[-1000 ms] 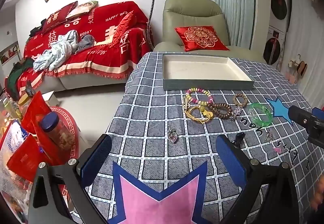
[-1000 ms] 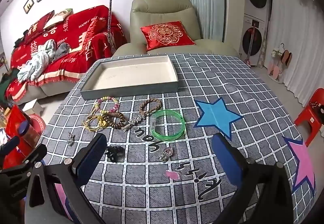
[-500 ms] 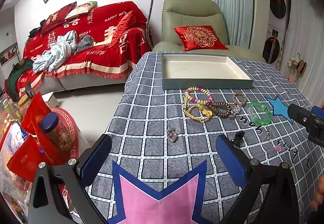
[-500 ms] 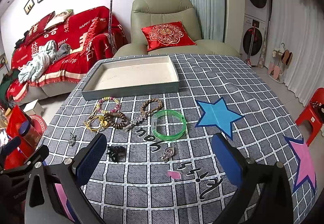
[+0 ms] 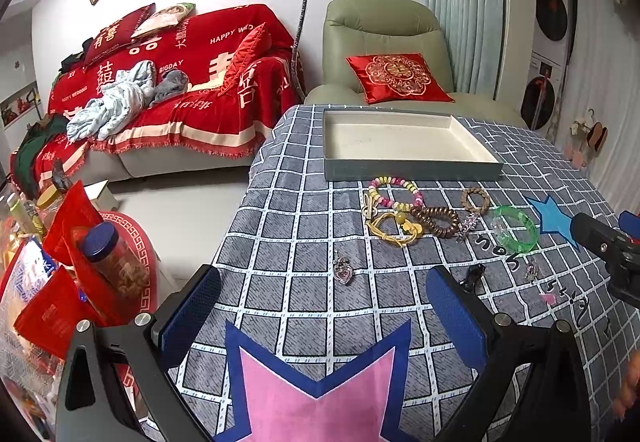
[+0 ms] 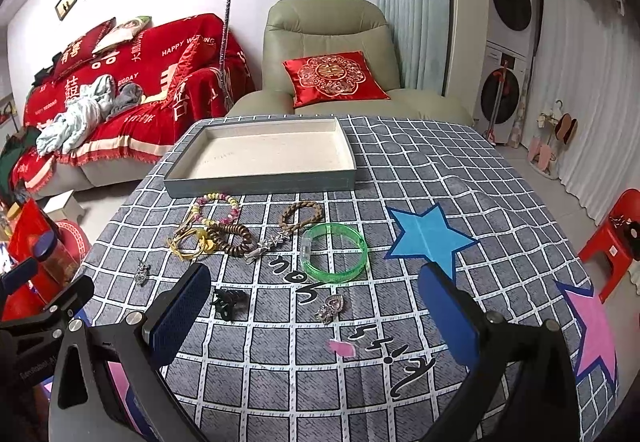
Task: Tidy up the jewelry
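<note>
The jewelry lay loose on the checked cloth of the worktop (image 6: 420, 162), in the middle of the right wrist frame, just in front of the shallow grey tray (image 6: 260, 182), whose pale inside held nothing yet. Nearest the tray sat the pastel bead bracelet (image 6: 218, 206), with the brown braided bracelet (image 6: 301, 216) to its right; below them the yellow cord bracelet (image 6: 191, 244) and the dark wooden bead bracelet (image 6: 232, 240) overlapped, and a silver star chain (image 6: 272, 244) ran between that heap and the green bangle (image 6: 334, 252). Lower in the frame were a black hair claw (image 6: 228, 302), a heart pendant (image 6: 330, 308) and a small pink scrap (image 6: 342, 348); a second heart pendant (image 5: 344, 274) lay apart, in the middle of the left wrist frame. My right gripper (image 6: 316, 318) hovered over the cloth with its fingers spread wide and holding nothing; my left gripper (image 5: 320, 316) was likewise wide apart and empty, above the pink star patch (image 5: 316, 394). I judged the sorting not yet begun. To do the first pick well, I thought it best to start with a piece lying alone, such as the bangle, straddling one side of its rim, and to leave the tangled heap until the single pieces were in the tray.
</note>
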